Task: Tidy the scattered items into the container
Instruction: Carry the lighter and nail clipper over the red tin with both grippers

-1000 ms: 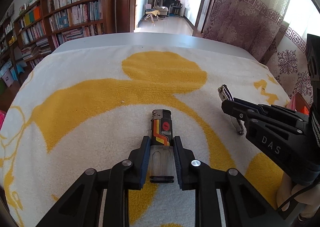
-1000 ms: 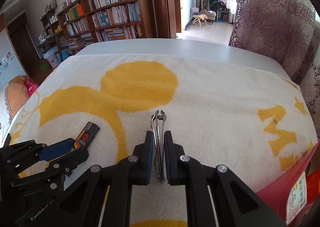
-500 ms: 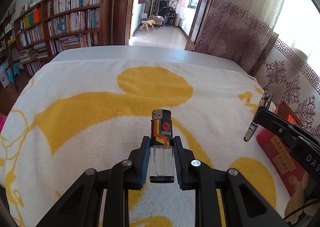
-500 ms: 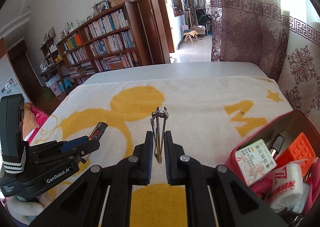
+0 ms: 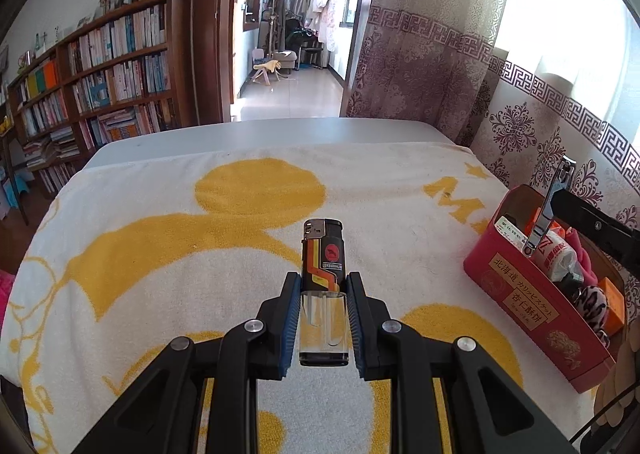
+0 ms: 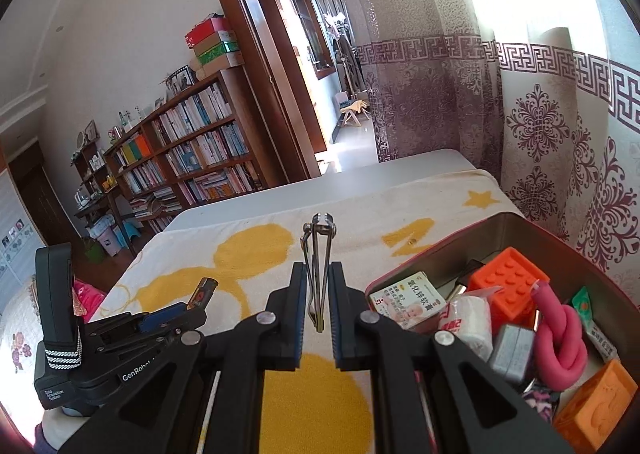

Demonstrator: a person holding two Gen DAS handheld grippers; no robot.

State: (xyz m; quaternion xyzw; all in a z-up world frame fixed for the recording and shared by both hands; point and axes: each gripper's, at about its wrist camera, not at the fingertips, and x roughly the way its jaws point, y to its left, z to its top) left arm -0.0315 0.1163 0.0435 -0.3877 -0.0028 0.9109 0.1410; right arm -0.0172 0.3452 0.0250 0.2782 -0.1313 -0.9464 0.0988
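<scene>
- Yellow-and-white towel (image 5: pixel 168 254) over the table, bookshelves (image 5: pixel 100 74) behind.
- Left gripper (image 5: pixel 323 318) clamped on lighter (image 5: pixel 323 270) by its clear tank: light, stiff, slick plastic, so grip mid-body.
- Right gripper (image 6: pixel 319 308) pinched shut on nail clipper (image 6: pixel 318 254), thin slippery metal, hanging above the red tin (image 5: pixel 520 294) rim.
- Tin's bottom buried under clutter, far end cut off.

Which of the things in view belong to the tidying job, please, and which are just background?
Job: lighter in the left gripper; nail clipper in the right gripper; red tin.
Background: yellow-patterned towel, bookshelf, curtains.
</scene>
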